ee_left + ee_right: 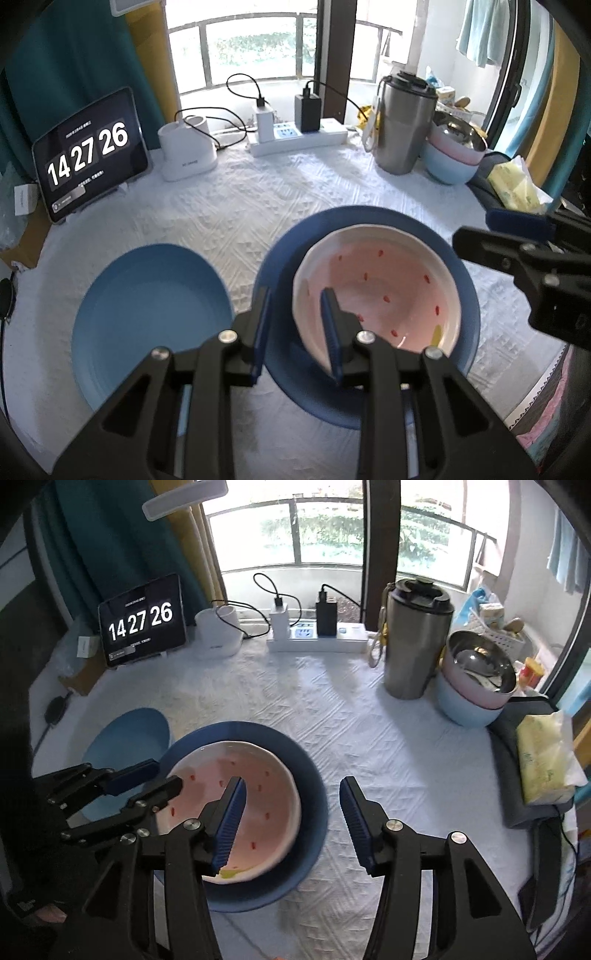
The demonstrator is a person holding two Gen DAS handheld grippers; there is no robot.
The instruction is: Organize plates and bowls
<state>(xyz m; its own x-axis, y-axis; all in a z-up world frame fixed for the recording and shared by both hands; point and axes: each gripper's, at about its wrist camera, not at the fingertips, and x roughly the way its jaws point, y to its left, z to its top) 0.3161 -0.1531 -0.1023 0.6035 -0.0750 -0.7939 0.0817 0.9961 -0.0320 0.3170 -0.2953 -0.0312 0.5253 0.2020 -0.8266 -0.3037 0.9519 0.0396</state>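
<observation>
White quilted tablecloth (332, 709) by window (332, 535); right tool (291, 781) wide, left tool (295, 293) narrow, grip unclear.

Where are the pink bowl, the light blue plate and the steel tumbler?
pink bowl (384, 280): left wrist view, on its inner floor.
light blue plate (147, 317): left wrist view, on its flat middle.
steel tumbler (413, 653): right wrist view, on its metal side.

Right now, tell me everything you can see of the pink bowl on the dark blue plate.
The pink bowl is shallow and glossy, ceramic by the look, with a white wavy rim, pale pink inside, small red marks and a yellow one near its edge. It sits upright in the dark blue plate. The left tool straddles its rim; whether the pads press is unclear. The right tool is open, holding nothing.
</observation>
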